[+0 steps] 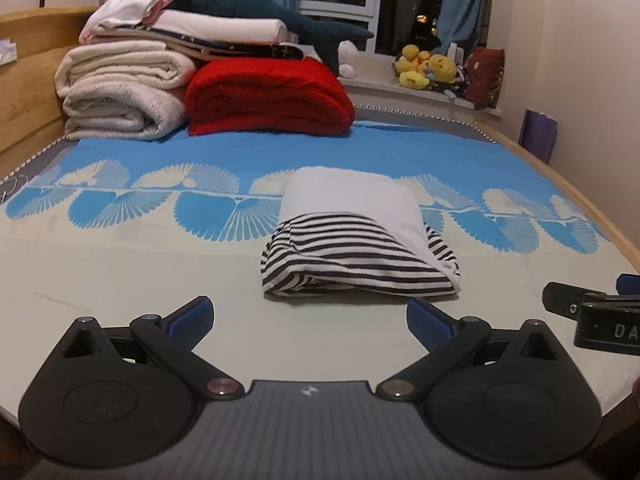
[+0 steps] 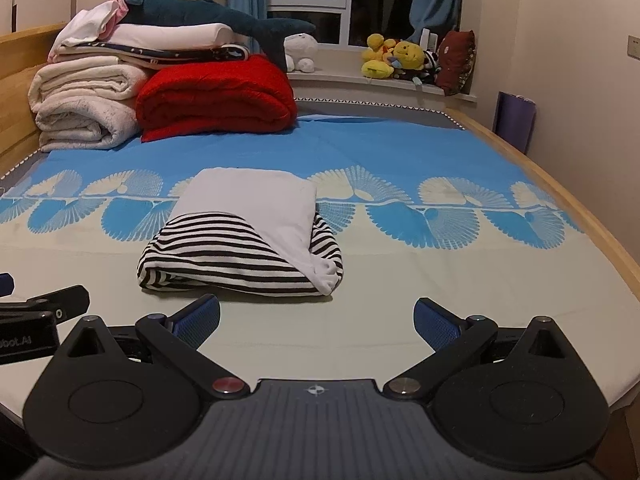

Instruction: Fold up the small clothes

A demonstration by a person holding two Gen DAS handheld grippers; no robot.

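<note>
Both tongs are spread wide with nothing between them: our left gripper (image 1: 310,318) and our right gripper (image 2: 318,318) hang just above the pale near part of the bedsheet (image 1: 140,272), blue pads facing inward and well apart. From the left wrist view we can see part of the right gripper poking in at the right edge, and the right wrist view catches the left one at its left edge, so they sit side by side.

Straight ahead of both sits the folded garment (image 1: 356,244), a small black-and-white striped piece with a plain white layer lying over its far half and running down its right side. It rests flat on the sheet, just beyond the fingertips and not touching either gripper. From the left gripper it sits a touch right of centre; from the right gripper it's left of centre (image 2: 244,240), so it lies roughly between the two.

Further back, against the wooden headboard (image 1: 24,80), we've got a stack of folded cream blankets (image 1: 120,92), a folded red blanket (image 1: 268,96) beside them, and a blue shark plush (image 1: 272,8) on top. Yellow plush toys (image 1: 426,66) sit on the windowsill.
</note>
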